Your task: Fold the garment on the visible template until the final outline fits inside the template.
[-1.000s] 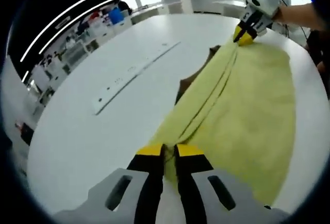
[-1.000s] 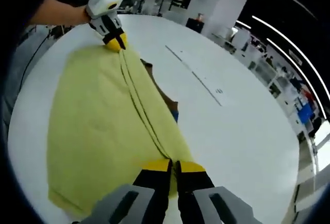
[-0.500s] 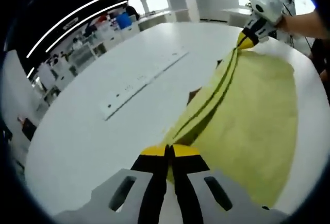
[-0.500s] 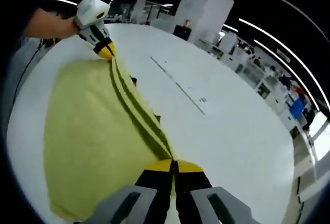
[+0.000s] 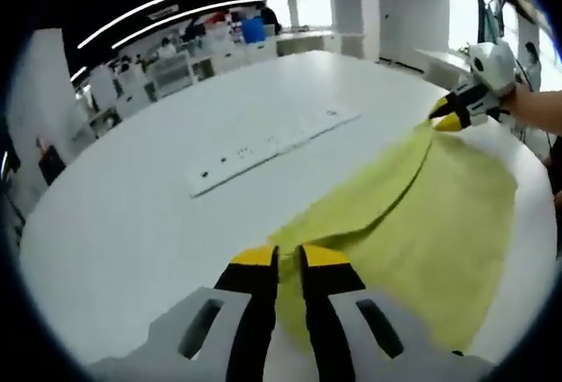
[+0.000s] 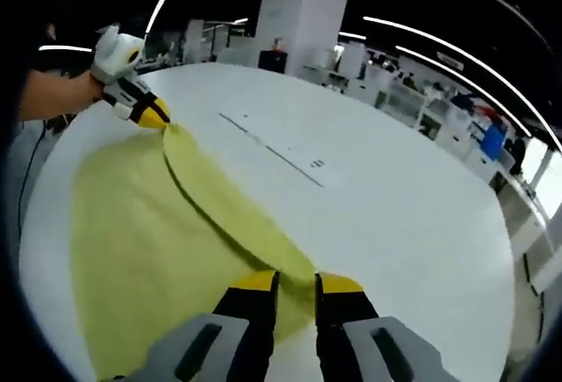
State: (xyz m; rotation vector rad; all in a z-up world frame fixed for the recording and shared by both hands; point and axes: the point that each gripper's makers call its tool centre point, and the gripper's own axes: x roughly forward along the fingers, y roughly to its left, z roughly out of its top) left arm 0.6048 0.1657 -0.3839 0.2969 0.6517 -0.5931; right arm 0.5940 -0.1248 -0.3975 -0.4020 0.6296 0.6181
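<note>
A yellow garment [image 5: 421, 224] lies on the white round table [image 5: 132, 224], with one side folded over and lying flat. In the left gripper view my left gripper [image 5: 288, 259] holds the fold's near end, jaws close together with cloth between them. My right gripper [image 5: 450, 121] sits at the fold's far end. In the right gripper view the garment [image 6: 140, 241] spreads to the left; my right gripper [image 6: 298, 281] has its jaws a little apart at the cloth's edge. The left gripper [image 6: 151, 118] sits on the far corner. No template shows; the cloth covers that spot.
A long white strip with small marks [image 5: 272, 143] lies on the table beyond the garment, also in the right gripper view as the strip [image 6: 272, 149]. A hand [image 6: 53, 92] holds the far gripper. Desks and shelves stand beyond the table's rim.
The raised fold, held taut between both grippers, has come down and now lies flat. The right gripper's jaws have parted; the left's gap has widened slightly. Both cameras have dropped lower.
</note>
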